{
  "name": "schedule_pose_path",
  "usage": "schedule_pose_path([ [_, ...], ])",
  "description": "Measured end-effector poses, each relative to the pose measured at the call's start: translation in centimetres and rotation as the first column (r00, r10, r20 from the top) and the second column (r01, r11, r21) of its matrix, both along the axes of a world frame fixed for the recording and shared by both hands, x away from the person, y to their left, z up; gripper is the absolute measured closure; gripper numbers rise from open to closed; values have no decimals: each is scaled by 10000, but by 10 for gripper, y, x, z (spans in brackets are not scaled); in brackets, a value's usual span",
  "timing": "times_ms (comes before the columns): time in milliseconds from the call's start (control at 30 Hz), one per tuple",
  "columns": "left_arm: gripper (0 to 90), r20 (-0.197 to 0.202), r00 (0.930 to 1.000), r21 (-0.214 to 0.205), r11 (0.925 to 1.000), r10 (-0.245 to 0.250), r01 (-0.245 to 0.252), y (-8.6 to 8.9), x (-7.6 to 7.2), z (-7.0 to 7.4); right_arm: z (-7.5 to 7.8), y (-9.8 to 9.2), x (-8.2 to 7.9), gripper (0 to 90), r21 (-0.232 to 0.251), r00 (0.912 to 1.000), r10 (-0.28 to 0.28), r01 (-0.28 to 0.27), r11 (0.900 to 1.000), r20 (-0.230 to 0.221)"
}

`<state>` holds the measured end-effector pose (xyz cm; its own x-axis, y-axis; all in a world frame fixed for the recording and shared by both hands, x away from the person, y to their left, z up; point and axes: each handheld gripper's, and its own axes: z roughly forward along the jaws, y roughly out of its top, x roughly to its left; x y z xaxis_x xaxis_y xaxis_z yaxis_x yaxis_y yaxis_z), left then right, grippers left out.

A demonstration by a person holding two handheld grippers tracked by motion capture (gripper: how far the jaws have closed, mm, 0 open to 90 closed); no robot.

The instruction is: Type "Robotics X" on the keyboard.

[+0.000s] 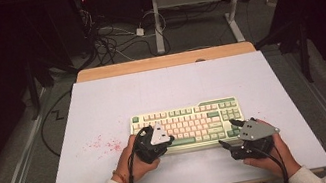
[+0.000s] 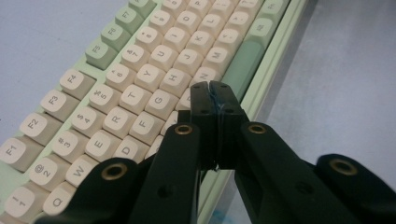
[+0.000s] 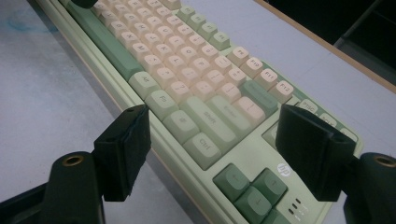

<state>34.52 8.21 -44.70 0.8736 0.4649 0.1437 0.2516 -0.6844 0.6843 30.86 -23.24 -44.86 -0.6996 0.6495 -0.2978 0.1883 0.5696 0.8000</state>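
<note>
Pale green plastic keyboard with cream and green keycaps (image 1: 187,124) lies near the front middle of the grey-white table (image 1: 103,107). Left gripper (image 2: 208,88) is clenched, pads pressed together with nothing between, tip over the letter keys beside the space bar (image 2: 245,63). Right gripper (image 3: 212,140) is released, jaws wide, straddling the keyboard's right end. The right gripper view shows the arrow keys (image 3: 252,186); the high view shows red specks (image 1: 102,145) on the table.

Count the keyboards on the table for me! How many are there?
1. A pale green keyboard with cream keys lies on the white table, toward its near edge. The shut left gripper is over its lower letter rows; the open right gripper is at its right end.
</note>
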Motion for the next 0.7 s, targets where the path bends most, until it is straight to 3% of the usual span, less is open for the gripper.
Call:
schedule_pose_path([
  [200,856,43,10000,171,9998,56,-57,-3,2,-3,0,0,0,272,-60,10000,28,-28,10000,19],
  [300,858,9,9999,546,9984,119,-119,-5,4,-8,0,0,0,272,-64,10000,51,-51,10000,6],
  [367,873,-140,9997,400,9990,201,-195,-5,7,-12,0,1,0,275,-24,10000,43,-43,10000,50],
  [433,872,31,9998,587,9981,195,-196,-6,5,-9,2,0,-1,275,60,9998,65,-66,10000,171],
  [700,832,288,9991,-182,9994,310,-305,4,2,7,3,-2,0,275,91,9998,-78,76,9999,159],
])
